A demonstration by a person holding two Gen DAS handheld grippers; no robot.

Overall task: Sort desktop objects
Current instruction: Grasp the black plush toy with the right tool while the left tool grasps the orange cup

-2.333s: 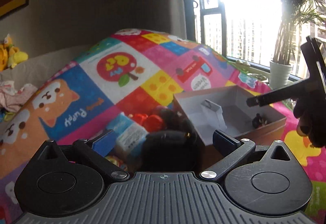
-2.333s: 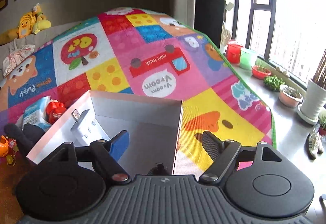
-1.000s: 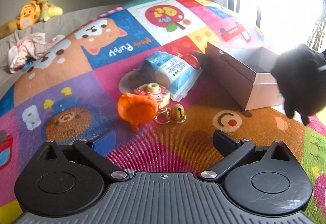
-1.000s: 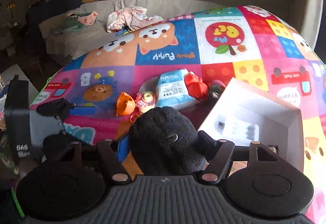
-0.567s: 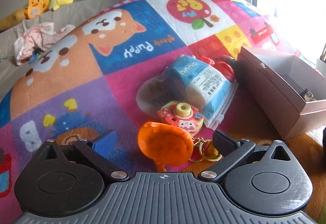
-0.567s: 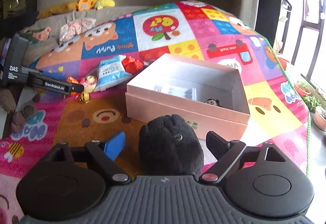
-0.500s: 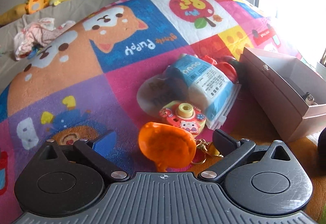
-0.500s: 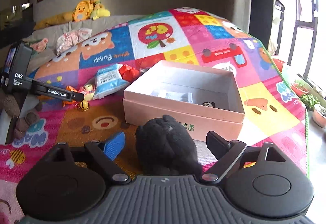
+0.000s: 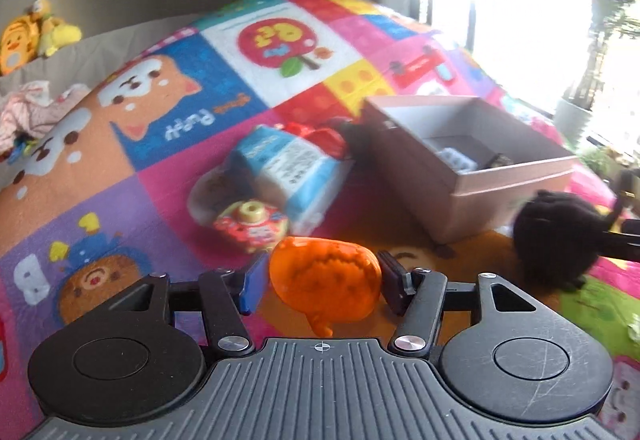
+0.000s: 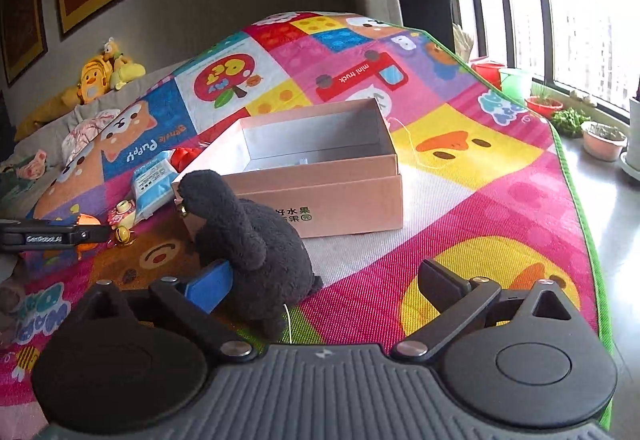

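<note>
Since the earlier frame the left gripper [image 9: 322, 280] has been closed on the orange toy [image 9: 324, 286] – the pickup step. The right gripper [image 10: 324, 282] is spread wide, the black plush [image 10: 256, 244] resting on the mat beside the box [image 10: 320, 196]. Next, a lift into the box is called for.

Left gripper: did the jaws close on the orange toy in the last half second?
Yes. The left gripper was open with the orange toy ahead on the play mat; now both jaws press its sides.
</note>
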